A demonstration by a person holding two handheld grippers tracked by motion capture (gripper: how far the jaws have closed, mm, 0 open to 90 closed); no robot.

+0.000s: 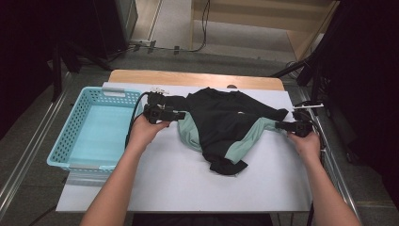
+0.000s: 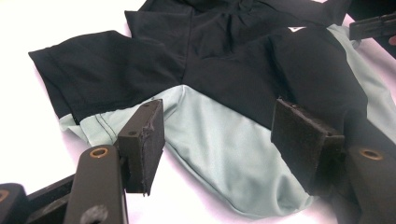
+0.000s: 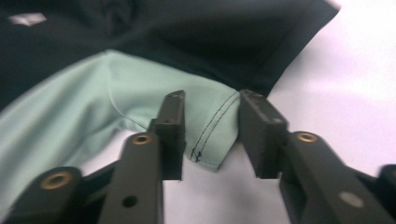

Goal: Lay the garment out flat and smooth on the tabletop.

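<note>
A black and mint-green shirt lies crumpled on the white table cover. My left gripper is at the shirt's left edge, open, its jaws wide apart over the mint panel and black sleeve. My right gripper is at the shirt's right sleeve end, open, with the stitched mint cuff lying between its two jaws, which stand apart from the cloth. The same shirt spreads beyond them.
A light blue plastic basket stands at the table's left edge, nothing in it. Bare white cover lies in front of the shirt. The wooden table edge runs along the back. The other gripper appears top right in the left gripper view.
</note>
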